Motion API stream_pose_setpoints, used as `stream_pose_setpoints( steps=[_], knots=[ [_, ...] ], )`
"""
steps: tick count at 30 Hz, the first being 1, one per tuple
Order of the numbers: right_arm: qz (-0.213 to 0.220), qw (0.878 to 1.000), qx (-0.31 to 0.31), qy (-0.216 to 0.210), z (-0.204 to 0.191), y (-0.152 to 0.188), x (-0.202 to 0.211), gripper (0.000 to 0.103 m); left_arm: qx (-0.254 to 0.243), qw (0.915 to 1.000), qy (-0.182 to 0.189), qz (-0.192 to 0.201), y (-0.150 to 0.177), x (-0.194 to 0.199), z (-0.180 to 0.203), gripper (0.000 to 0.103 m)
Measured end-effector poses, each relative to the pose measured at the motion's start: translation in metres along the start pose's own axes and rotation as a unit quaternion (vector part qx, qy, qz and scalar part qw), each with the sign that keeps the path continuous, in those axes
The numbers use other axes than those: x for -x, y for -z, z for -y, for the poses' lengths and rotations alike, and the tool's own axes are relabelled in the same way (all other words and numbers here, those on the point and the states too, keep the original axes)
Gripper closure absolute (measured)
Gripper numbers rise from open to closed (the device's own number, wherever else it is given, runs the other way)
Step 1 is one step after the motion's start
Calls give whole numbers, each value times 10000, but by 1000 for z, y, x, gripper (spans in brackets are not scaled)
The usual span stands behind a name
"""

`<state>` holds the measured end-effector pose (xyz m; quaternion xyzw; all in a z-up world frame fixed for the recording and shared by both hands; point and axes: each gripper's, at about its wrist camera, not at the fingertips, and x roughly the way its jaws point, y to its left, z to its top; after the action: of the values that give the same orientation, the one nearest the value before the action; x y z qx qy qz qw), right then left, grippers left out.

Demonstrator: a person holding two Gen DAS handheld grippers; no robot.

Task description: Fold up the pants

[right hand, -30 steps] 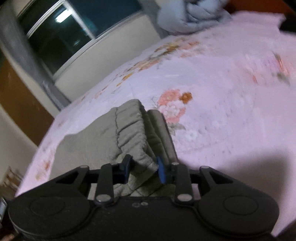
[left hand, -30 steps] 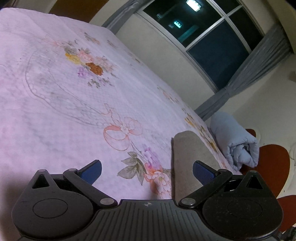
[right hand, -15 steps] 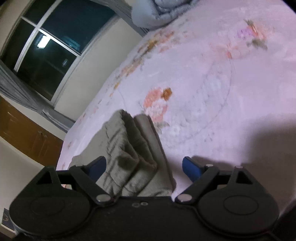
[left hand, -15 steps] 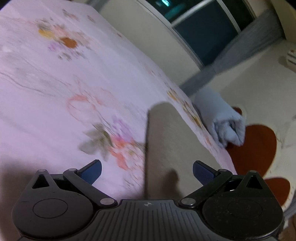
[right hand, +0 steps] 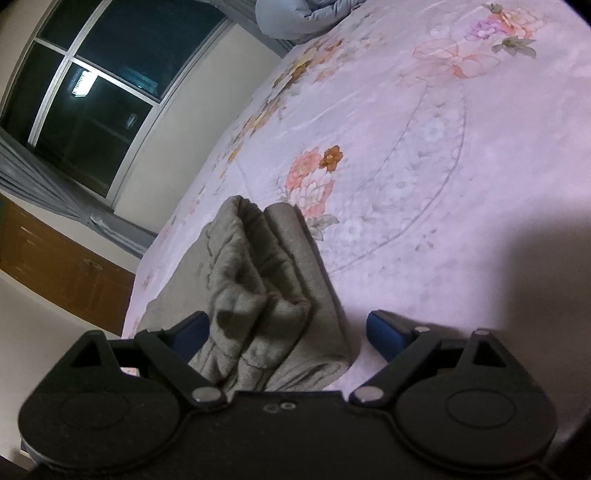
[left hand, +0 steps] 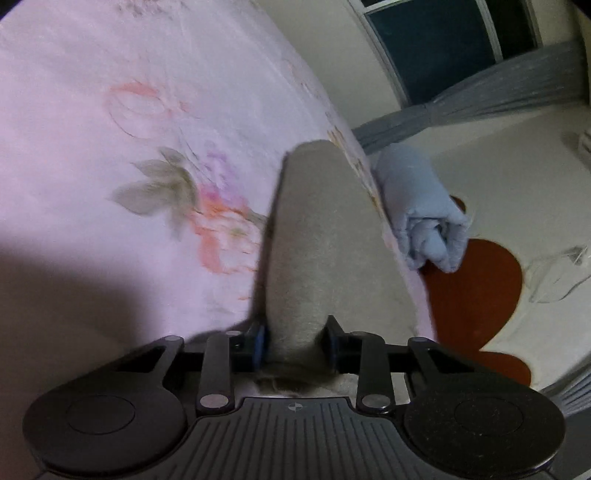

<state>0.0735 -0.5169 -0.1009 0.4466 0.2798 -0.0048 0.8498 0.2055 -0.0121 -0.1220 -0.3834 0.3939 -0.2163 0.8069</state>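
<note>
The grey-brown pants (left hand: 317, 236) lie folded lengthwise on the pink floral bed sheet (left hand: 110, 166), near the bed's edge. My left gripper (left hand: 295, 345) is shut on the near end of the pants. In the right wrist view the pants (right hand: 258, 280) show a bunched elastic waistband end lying on the sheet. My right gripper (right hand: 288, 332) is open, its blue fingers to either side of that end, holding nothing.
A rolled light blue blanket (left hand: 421, 210) lies at the bed's edge beyond the pants; it also shows in the right wrist view (right hand: 299, 14). Orange floor mats (left hand: 476, 291) lie beside the bed. A dark window (right hand: 92, 92) with grey curtains is behind.
My left gripper moved onto the pants end and closed on it. My right gripper let go of the waistband end, opened wide and drew back slightly.
</note>
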Motion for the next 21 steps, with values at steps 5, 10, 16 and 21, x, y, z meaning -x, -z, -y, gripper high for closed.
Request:
stream_pose_setpoints(
  steps=[5, 10, 16, 21],
  knots=[
    [257, 9991, 316, 81, -6, -3, 10, 16, -1398, 9791, -1113, 975, 32, 47, 40, 11],
    [356, 9902, 1332, 210, -35, -2, 12, 15, -2256, 9590, -1345, 1067, 62, 61, 69, 10],
    [292, 9506, 3021, 646, -72, 13, -8, 14, -2729, 9388, -2000, 644, 66, 33, 74, 10],
    [79, 9464, 3139, 751, -73, 19, -26, 14, -2870, 9288, -2251, 649, 66, 16, 71, 10]
  ],
)
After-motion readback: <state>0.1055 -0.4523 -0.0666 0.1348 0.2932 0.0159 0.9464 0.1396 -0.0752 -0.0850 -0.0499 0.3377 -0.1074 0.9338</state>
